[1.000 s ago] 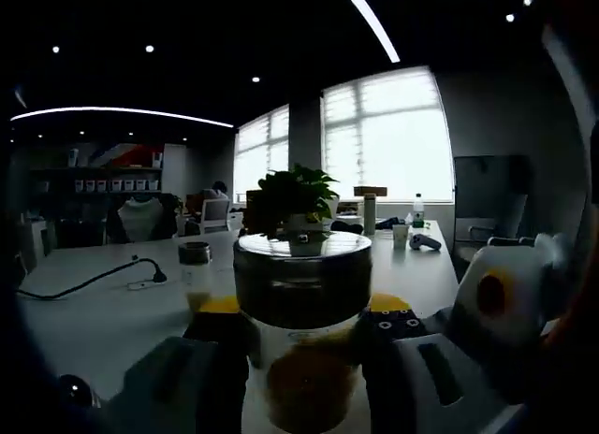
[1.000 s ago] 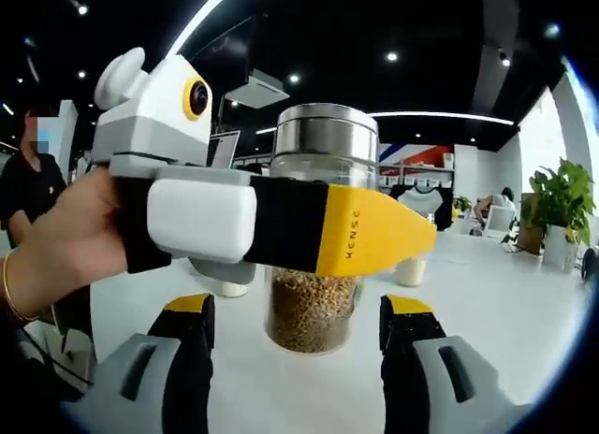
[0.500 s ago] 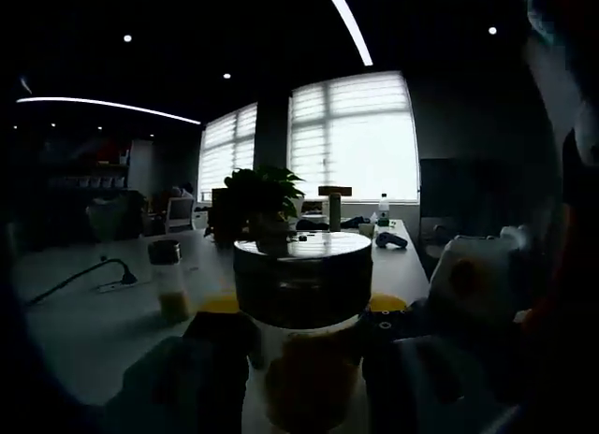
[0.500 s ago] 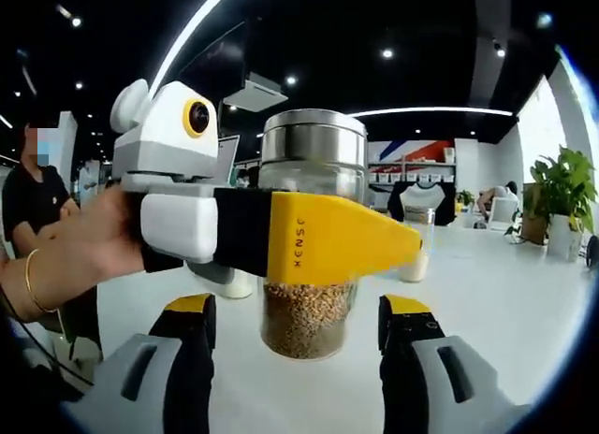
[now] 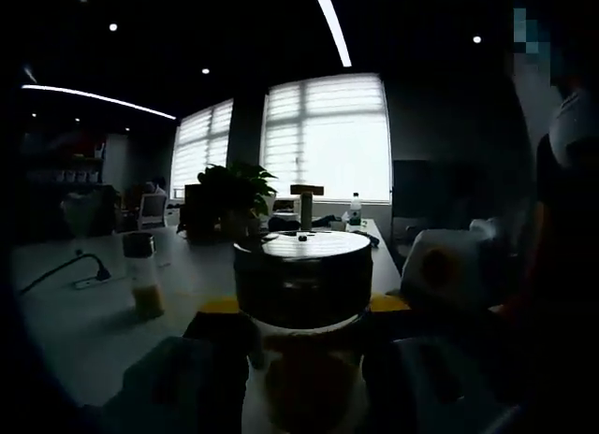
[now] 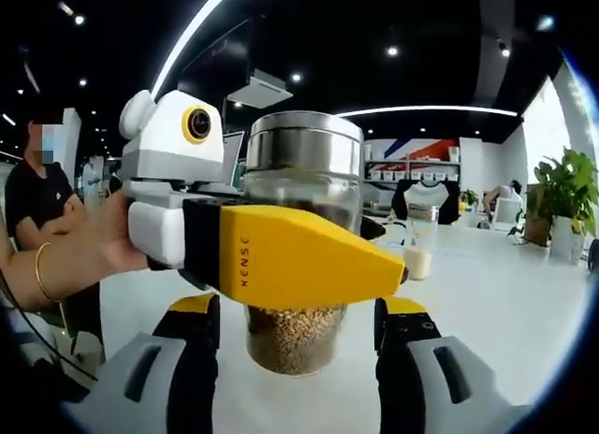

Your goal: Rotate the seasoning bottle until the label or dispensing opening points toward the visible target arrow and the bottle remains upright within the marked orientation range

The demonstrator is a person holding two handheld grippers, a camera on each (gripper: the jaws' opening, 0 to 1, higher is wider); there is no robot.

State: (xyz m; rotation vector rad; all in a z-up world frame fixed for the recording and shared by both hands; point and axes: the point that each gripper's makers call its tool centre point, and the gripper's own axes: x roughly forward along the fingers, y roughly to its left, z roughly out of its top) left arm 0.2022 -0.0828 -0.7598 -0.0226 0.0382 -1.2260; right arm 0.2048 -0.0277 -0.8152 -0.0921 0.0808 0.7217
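A glass seasoning bottle (image 6: 298, 336) with a steel lid and brown grains stands upright over the white table (image 6: 487, 331). My left gripper (image 6: 386, 252), held by a hand, is shut on its glass middle, and one yellow jaw crosses the front. In the dim left gripper view the bottle (image 5: 301, 284) sits between the left gripper (image 5: 304, 308) and its yellow-tipped jaws. My right gripper (image 6: 297, 312) is open, with a jaw on each side of the bottle's lower part and a small gap to the glass. I cannot make out a label or an arrow.
A second small bottle (image 6: 421, 247) stands farther off on the table, and it is the bottle (image 5: 140, 275) at the left. A potted plant (image 6: 562, 205) is at the table's far side. A person (image 6: 37, 200) in black is at the left. A cable (image 5: 56, 270) lies on the table.
The left gripper has swung round with the bottle: its yellow jaw now points more toward the right camera and sits lower. The background in the left view slid leftward. The right jaws stayed open.
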